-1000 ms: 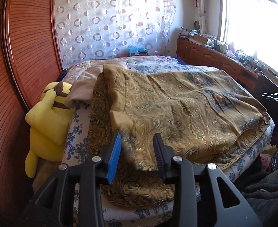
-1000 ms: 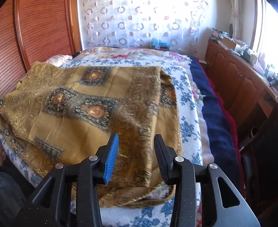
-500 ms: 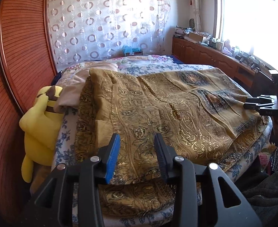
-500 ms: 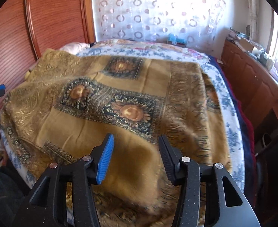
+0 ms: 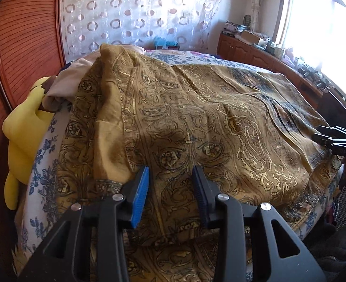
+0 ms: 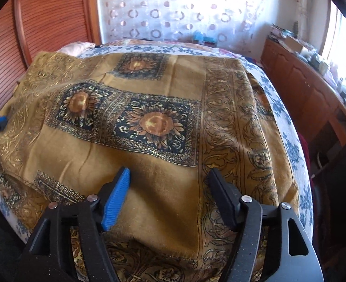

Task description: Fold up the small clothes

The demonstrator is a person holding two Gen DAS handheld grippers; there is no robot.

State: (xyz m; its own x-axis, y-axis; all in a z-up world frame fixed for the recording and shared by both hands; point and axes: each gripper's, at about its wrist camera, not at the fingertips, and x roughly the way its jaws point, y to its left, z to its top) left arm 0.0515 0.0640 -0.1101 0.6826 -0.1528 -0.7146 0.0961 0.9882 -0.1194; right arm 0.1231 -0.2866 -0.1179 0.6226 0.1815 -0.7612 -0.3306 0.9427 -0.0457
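Left gripper (image 5: 170, 183) is hovering w/ fingers spread apart, nothing between them. The gold patterned cloth (image 5: 196, 122) is lying just ahead of and under the fingertips, draped over the bed (image 5: 38, 155). The blue pad (image 5: 140, 197) is sitting near a hemmed edge that is running away from the fingers on that side; judging by this, the left is lining up on that edge bc it's the easiest place to pinch a single layer.

Right gripper (image 6: 170, 188) is also released, fingers wide, empty. Cloth (image 6: 149, 127) w/ sunflower squares is spreading out ahead of it, and the near fold is passing under the fingers. Wide gap prob. means it's prepping to take a thick, doubled bit of fabric.

Cloth is looking already doubled over once, since a lower layer is showing below the fingers in both views. Each gripper is peeking into the other's view at the far side, so they're working opposite ends, likely to keep the fabric taut for the next fold.

Yellow plush (image 5: 22, 127) is sitting off beyond the blue pad's side, clear of the cloth.
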